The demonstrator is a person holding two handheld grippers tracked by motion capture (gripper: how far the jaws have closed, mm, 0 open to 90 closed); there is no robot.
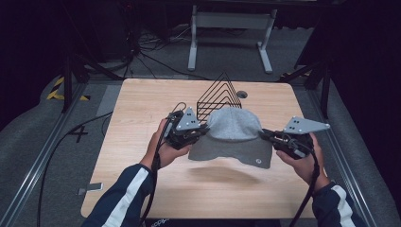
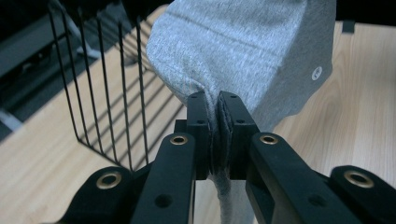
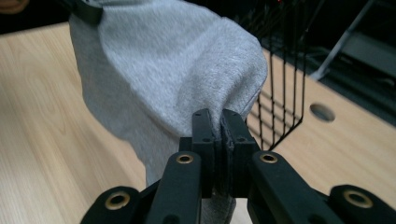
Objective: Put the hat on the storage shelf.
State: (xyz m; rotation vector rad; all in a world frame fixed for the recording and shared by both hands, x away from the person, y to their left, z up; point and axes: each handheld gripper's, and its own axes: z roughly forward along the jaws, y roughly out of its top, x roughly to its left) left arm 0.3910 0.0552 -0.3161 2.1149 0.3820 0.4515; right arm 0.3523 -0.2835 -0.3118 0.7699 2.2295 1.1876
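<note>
Garment: grey knit fabric cap-shaped piece (image 1: 235, 135), held up off the light wooden tabletop (image 1: 142, 118), shadow on the wood below it.
Position: mid-table, between the two grippers, just in front of the black wire rack (image 1: 218, 97).
Long axis: runs left-right across the table, from one gripper to the other; domed top up and toward the rack, flat hem hanging down toward the person.
Left gripper (image 1: 197, 134): jaws closed on the garment's left edge; left gripper view shows fabric (image 2: 243, 51) pinched between the pads, a strip trailing down below them.
Right gripper (image 1: 265, 134): jaws closed on the right edge; right gripper view shows grey cloth (image 3: 173, 70) clamped the same way.
Marking: small round white logo (image 1: 258, 161) near the hem's lower right corner, also seen in left gripper view (image 2: 317, 73); too small to read.
Other writing: none legible.
Rack: upright, peaked wires, near the table's round hole (image 1: 242, 94).
</note>
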